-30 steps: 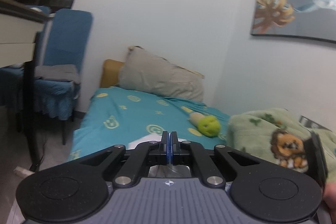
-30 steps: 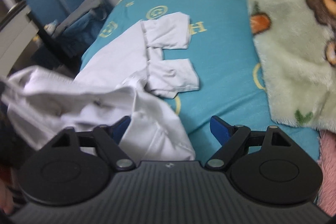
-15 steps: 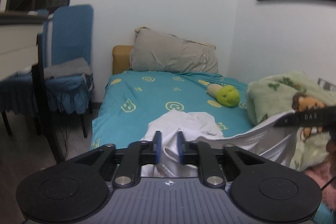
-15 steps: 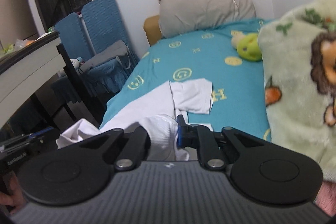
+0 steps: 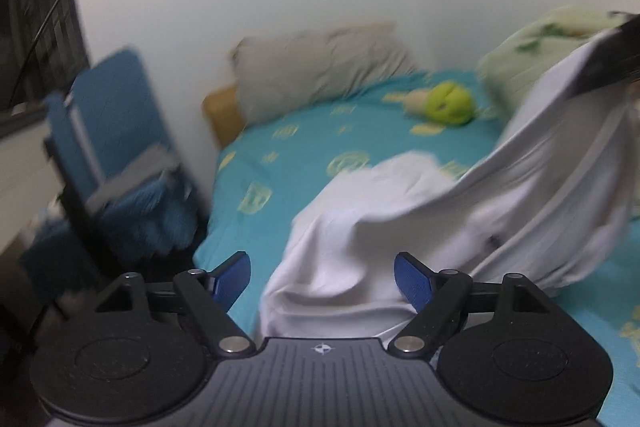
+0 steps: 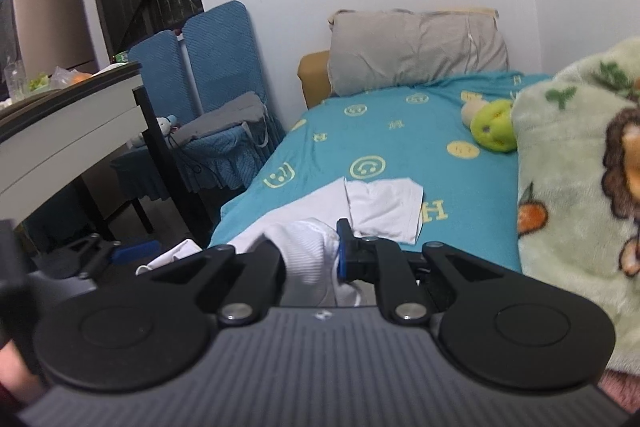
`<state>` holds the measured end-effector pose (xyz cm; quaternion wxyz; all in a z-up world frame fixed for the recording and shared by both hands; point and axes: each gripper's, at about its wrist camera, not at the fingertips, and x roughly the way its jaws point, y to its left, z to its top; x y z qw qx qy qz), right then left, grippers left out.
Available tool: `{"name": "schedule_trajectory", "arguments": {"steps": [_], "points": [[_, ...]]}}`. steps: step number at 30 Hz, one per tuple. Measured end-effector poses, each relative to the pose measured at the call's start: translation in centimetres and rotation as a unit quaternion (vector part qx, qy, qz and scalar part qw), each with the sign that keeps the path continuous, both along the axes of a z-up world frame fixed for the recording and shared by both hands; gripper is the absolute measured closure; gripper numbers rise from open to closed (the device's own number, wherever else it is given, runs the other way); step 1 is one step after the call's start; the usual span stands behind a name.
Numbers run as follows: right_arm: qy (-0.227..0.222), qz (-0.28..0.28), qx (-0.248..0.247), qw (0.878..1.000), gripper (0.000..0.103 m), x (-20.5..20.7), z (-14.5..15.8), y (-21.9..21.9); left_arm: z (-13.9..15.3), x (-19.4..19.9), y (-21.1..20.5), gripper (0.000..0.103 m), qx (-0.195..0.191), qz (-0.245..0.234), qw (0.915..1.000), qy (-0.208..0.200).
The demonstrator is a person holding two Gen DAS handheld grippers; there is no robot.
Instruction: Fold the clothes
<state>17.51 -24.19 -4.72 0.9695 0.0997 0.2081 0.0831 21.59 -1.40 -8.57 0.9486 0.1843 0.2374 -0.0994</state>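
A small bedroom: white wall, a bed (image 6: 400, 147) in a teal sheet ahead of both tongs, a blue chair (image 6: 212, 67) off to their left, a grey pillow (image 6: 416, 51) at the far end, a green toy (image 6: 494, 125) and a fleece blanket (image 6: 580, 187) to the right.

The left tongs (image 5: 322, 277) are spreading their jaws; the shirt (image 5: 380, 235) bunches just ahead between the blue pads, untouched by either, probably let go so the hand can take a fresh hold. The right tongs (image 6: 312, 251) are clenched on a ribbed fold of the same shirt, lifting it off the sheet so it hangs, which should help straighten it.

The shirt is white, soft and rumpled, not yet folded; beyond the right tongs a sleeve lies flat on the sheet.
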Motion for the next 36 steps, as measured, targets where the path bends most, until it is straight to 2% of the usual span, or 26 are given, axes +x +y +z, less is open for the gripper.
{"name": "schedule_trajectory", "arguments": {"steps": [2, 4, 5, 8, 9, 10, 12, 14, 16, 18, 20, 22, 23, 26, 29, 33, 36], "points": [[-0.007, -0.009, -0.004, 1.000, 0.091, -0.2, 0.1, -0.1, 0.1, 0.7, 1.4, 0.023, -0.020, 0.054, 0.9983, 0.014], [-0.007, -0.020, -0.005, 1.000, 0.091, 0.0, 0.0, -0.3, 1.0, 0.5, 3.7, 0.023, -0.084, 0.101, 0.9912, 0.017], [-0.005, -0.026, -0.006, 1.000, 0.091, 0.1, -0.1, -0.4, 1.7, 0.2, 5.0, 0.023, -0.118, 0.126, 0.9850, 0.012], [0.015, -0.033, -0.007, 0.999, 0.089, 0.5, -0.7, -0.5, 3.5, -1.2, 7.7, 0.020, -0.192, 0.167, 0.9666, -0.030], [0.024, -0.034, -0.010, 0.999, 0.084, 0.7, -1.0, -0.5, 4.1, -1.9, 8.3, 0.020, -0.207, 0.173, 0.9616, -0.051], [0.036, -0.036, -0.019, 0.999, 0.077, 0.9, -1.4, -0.3, 4.5, -2.4, 8.5, 0.020, -0.207, 0.182, 0.9587, -0.071], [0.062, -0.041, -0.047, 0.996, 0.042, 1.5, -2.3, 0.1, 5.2, -3.3, 8.4, 0.020, -0.196, 0.197, 0.9547, -0.106], [0.085, -0.054, -0.077, 0.992, 0.028, 2.0, -3.3, 0.3, 5.7, -3.7, 8.3, 0.020, -0.192, 0.200, 0.9526, -0.125], [0.115, -0.063, -0.099, 0.986, 0.026, 2.7, -4.3, 0.3, 6.1, -3.9, 8.1, 0.017, -0.182, 0.200, 0.9534, -0.134], [0.131, -0.084, -0.082, 0.984, 0.026, 2.9, -4.9, -0.5, 6.0, -3.9, 7.4, 0.014, -0.160, 0.194, 0.9585, -0.134], [0.124, -0.116, -0.056, 0.984, 0.026, 2.8, -4.8, -1.6, 5.5, -3.6, 6.6, 0.014, -0.129, 0.187, 0.9662, -0.122], [0.096, -0.150, -0.038, 0.983, 0.026, 2.3, -4.0, -2.6, 4.6, -2.7, 5.4, 0.012, -0.059, 0.179, 0.9780, -0.090], [0.076, -0.162, -0.034, 0.983, 0.026, 2.1, -3.3, -3.0, 4.5, -2.6, 5.3, 0.009, -0.053, 0.173, 0.9807, -0.074], [0.015, -0.188, -0.028, 0.982, 0.026, 1.2, -1.2, -3.7, 4.2, -2.7, 5.4, 0.009, -0.072, 0.155, 0.9849, -0.027], [-0.024, -0.196, -0.015, 0.980, 0.026, 0.4, 1.7, -3.8, 5.6, -3.8, 5.9, 0.007, -0.103, 0.151, 0.9832, 0.000], [-0.085, -0.190, -0.007, 0.978, 0.026, -1.3, 6.5, -3.2, 9.0, -7.0, 6.4, 0.006, -0.118, 0.152, 0.9800, -0.051], [-0.123, -0.182, -0.006, 0.976, 0.026, -2.7, 10.9, -2.7, 14.0, -8.8, 7.7, 0.006, -0.159, 0.162, 0.9688, -0.099]]}}
